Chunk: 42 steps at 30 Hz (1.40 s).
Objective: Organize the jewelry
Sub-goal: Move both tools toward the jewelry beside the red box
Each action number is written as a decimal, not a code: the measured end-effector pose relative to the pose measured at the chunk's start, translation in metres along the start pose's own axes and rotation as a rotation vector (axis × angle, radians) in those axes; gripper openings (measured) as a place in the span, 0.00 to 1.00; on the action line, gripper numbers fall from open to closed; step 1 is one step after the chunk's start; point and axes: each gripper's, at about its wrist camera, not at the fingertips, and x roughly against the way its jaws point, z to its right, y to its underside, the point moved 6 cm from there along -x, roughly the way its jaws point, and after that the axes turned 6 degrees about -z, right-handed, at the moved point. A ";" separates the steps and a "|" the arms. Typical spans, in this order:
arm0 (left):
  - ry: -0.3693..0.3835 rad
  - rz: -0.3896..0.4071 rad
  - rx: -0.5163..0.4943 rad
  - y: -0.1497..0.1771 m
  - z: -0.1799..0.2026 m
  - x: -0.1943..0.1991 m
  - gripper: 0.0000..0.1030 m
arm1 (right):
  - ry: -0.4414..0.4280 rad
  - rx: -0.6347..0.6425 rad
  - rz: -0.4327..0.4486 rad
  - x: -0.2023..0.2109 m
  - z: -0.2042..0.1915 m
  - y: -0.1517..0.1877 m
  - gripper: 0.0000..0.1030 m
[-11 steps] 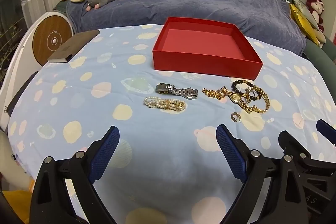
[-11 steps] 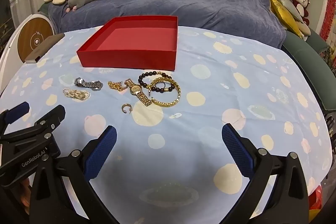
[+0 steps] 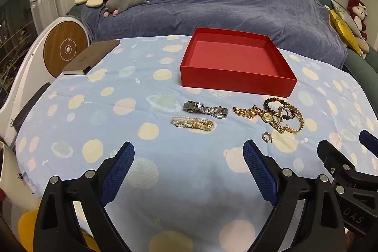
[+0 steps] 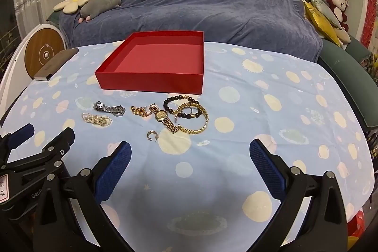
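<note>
Left tongs [image 3: 189,152] and right tongs [image 4: 189,151] are hanging wide, empty. Beyond, jewelry is lying on the spotted surface [image 4: 271,124]: silver watch [image 3: 206,108] lengthwise left-right, gold watch [image 4: 165,120] diagonal. Red box [image 4: 151,80] is sitting behind; blue-draped sofa [image 4: 200,6] farthest.

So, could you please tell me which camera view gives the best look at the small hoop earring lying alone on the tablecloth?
The right wrist view: the hoop earring lies near the picture's middle, just ahead of the right gripper, its open curve distinct. In the left wrist view the earring sits further to the right and looks smaller, though unobstructed.
</note>
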 end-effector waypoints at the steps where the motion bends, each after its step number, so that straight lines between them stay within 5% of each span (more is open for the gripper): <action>1: -0.002 0.002 -0.002 0.000 0.000 0.000 0.88 | -0.006 -0.011 -0.007 -0.001 0.001 0.001 0.95; 24: 0.029 0.048 -0.015 0.005 0.010 0.023 0.88 | 0.076 -0.049 0.000 0.022 0.015 0.016 0.95; 42: -0.027 0.059 -0.069 -0.009 0.016 -0.025 0.88 | 0.049 -0.022 -0.034 -0.034 0.010 0.000 0.95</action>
